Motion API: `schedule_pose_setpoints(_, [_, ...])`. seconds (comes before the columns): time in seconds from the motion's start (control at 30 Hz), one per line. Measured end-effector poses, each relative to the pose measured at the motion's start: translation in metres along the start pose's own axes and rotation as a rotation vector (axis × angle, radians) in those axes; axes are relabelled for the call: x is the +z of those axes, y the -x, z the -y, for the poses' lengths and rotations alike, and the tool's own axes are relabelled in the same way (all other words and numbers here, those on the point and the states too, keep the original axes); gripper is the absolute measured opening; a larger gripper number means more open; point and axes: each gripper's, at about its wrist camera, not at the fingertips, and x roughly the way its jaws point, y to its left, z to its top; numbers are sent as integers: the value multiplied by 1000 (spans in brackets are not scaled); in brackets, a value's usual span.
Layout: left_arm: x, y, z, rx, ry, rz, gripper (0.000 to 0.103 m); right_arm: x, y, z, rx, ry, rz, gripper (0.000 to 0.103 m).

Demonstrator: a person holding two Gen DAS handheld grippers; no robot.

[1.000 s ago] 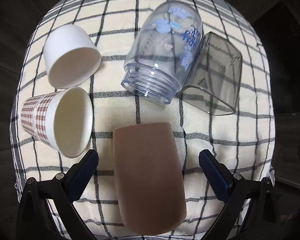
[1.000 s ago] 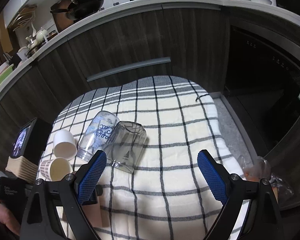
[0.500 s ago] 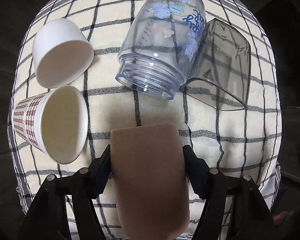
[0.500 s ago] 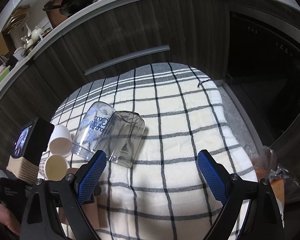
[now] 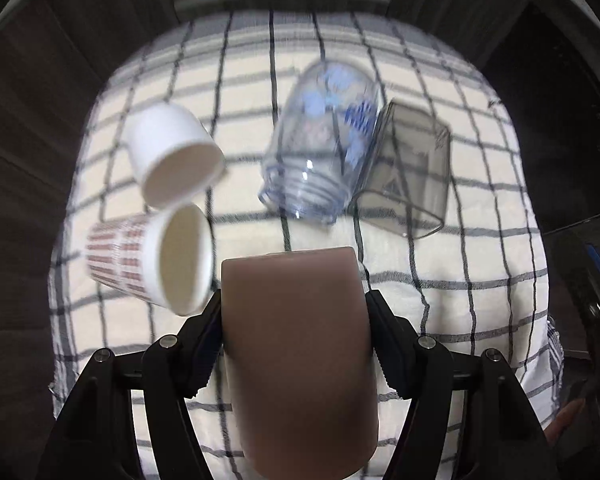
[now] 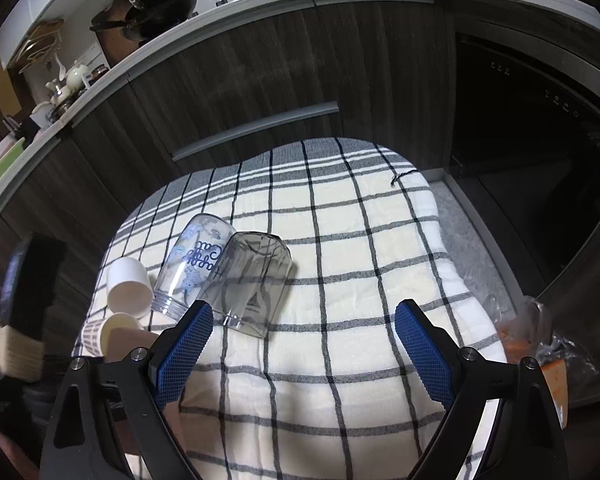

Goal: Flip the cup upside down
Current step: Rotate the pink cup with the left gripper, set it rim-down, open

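A brown cup (image 5: pixel 300 352) is clamped between the fingers of my left gripper (image 5: pixel 294 312), its flat base pointing away from the camera; it is lifted off the checked cloth (image 5: pixel 440 272). A sliver of it shows in the right wrist view (image 6: pixel 126 342). My right gripper (image 6: pixel 300 344) is open and empty above the cloth's near right part (image 6: pixel 340 380).
On the cloth lie a white cup (image 5: pixel 172 156), a plaid paper cup (image 5: pixel 156 256), a clear printed bottle (image 5: pixel 320 152) and a smoky square cup (image 5: pixel 408 176), all on their sides. Dark cabinets (image 6: pixel 260 80) stand behind. An orange bag (image 6: pixel 540 336) lies at the right.
My left gripper closed on the brown cup, then lifted and tilted it up; the view now looks further across the cloth. The right gripper stayed open, drifting slightly.
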Motion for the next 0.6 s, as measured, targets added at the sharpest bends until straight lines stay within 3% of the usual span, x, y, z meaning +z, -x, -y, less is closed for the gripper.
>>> schedule_pose_setpoints(0.17, [-17,34,10,33,-47,271,67,-5,9,-1,-7,14,18,92])
schedule_pose_setpoints(0.33, [-39,53,5,13,-66,577,67,-11,15,-3,-31,45,44,92])
schedule_pose_setpoints(0.43, [-45,54,-6,-43,-17,695,67,-15,17,-6,-52,71,59,92])
schedule_pose_setpoints(0.5, [-47,50,-7,-36,-18,754,67,-17,19,-6,-60,83,66,92])
schedule_pose_setpoints(0.6, [-47,34,-6,-36,-34,788,67,-21,19,-5,-72,89,68,92])
